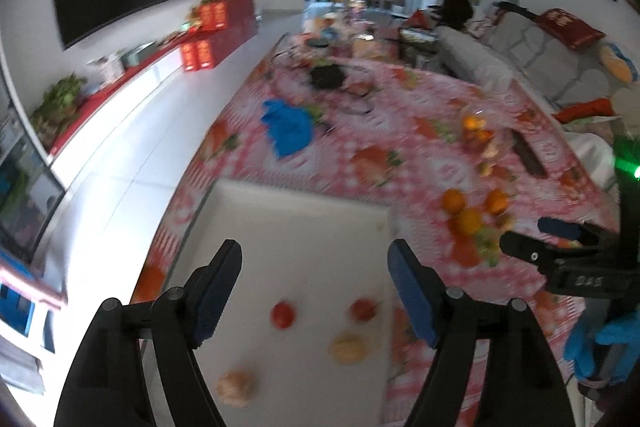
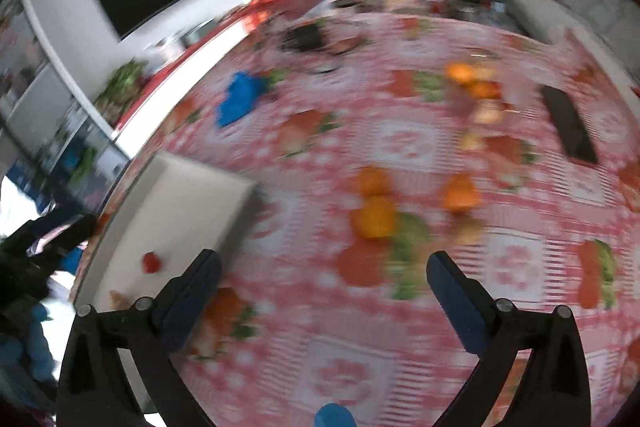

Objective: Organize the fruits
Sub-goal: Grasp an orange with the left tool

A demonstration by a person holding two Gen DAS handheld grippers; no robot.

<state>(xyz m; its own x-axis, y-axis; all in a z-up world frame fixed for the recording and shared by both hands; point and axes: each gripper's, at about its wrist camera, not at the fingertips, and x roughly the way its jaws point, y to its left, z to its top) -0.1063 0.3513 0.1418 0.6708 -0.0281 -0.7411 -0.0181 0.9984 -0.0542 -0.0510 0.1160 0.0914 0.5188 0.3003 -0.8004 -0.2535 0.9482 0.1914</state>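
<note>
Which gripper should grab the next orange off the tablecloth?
Right, probably. The open right gripper faces the oranges, with nothing between its fingers. The left gripper hangs over the white tray.

tablecloth (image 2: 400, 147): glossy printed plastic | tray (image 1: 280, 227): smooth matt white

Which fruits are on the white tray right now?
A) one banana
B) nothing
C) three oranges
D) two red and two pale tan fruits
D: in the left wrist view the white tray holds two red fruits and two pale tan fruits, while the oranges lie off it on the tablecloth.
</note>
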